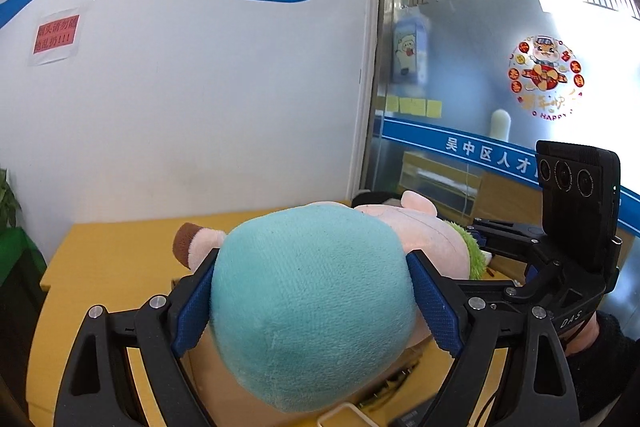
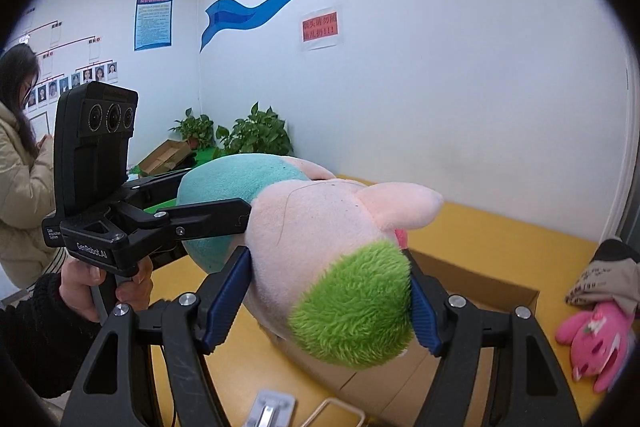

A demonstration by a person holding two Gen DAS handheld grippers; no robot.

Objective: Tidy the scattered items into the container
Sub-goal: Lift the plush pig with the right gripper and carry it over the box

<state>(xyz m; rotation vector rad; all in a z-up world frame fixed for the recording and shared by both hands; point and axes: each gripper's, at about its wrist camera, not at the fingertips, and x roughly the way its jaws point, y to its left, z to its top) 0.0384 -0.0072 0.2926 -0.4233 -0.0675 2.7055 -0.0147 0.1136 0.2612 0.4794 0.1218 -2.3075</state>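
The plush pig hangs in the air between the two grippers, long axis running roughly level from one to the other. Its teal rump fills the space between the left gripper's blue pads; its pink head with the green tuft sits between the right gripper's pads. Both pairs of fingers stand wide and press into the fabric from either side — each pinches its own end of the toy, neither end sags.

Below the toy, just under and beyond the right fingers, the open cardboard box sits on the yellow table. Judged: the box lies nearer the head end, so the coming move turns on lowering the toy along its length into the opening.

Both grippers point slightly downward, facing each other across the toy; the left hand grips its handle low. A small pink plush lies on the table to the right of the right fingers — apart from the box.
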